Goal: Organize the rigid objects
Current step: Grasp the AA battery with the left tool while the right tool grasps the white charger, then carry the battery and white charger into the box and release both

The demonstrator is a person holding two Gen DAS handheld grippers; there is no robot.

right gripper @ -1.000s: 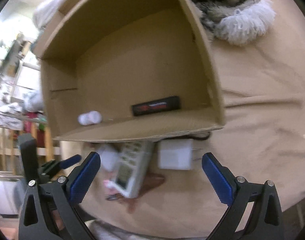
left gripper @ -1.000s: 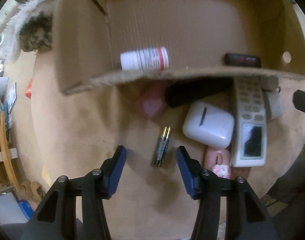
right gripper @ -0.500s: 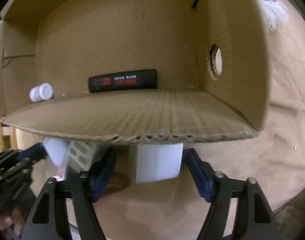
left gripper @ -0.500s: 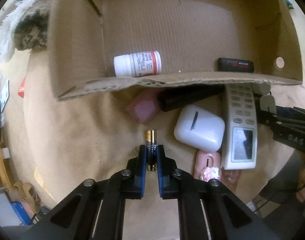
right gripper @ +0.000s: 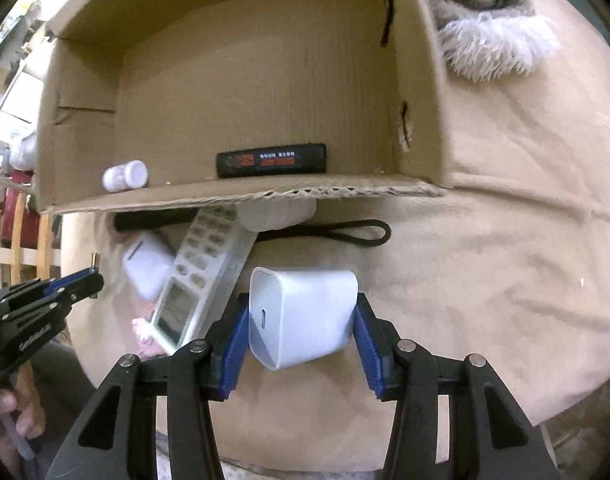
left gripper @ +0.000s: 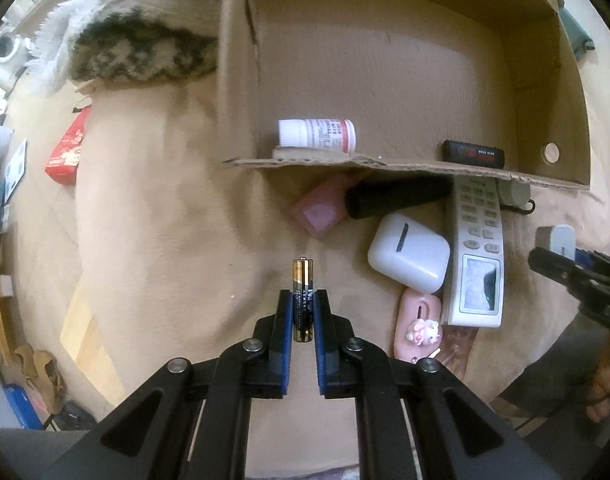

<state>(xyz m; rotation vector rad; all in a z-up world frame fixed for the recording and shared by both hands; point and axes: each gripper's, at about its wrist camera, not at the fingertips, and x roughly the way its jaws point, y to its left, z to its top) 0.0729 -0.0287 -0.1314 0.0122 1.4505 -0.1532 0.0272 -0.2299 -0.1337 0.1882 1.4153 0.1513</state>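
Since a second ago, your left tongs (left gripper: pixel 304 312) have clamped the battery (left gripper: pixel 303 300), now lifted clear of the cloth. Your right tongs (right gripper: pixel 301 320) have just been closing and grip the white charger block (right gripper: pixel 303 314) by its flat sides. Both are probably light, stiff and slick; the box (right gripper: pixel 241 196) is just ahead.

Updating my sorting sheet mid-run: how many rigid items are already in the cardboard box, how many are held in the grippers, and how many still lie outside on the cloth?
In the box: 2 (pill bottle, black stick)
In grippers: 2 (battery, white charger)
On the cloth: at least 6 (remote, earbud case, pink case, black cylinder, pink charm item, grey piece)
Total: at least 10
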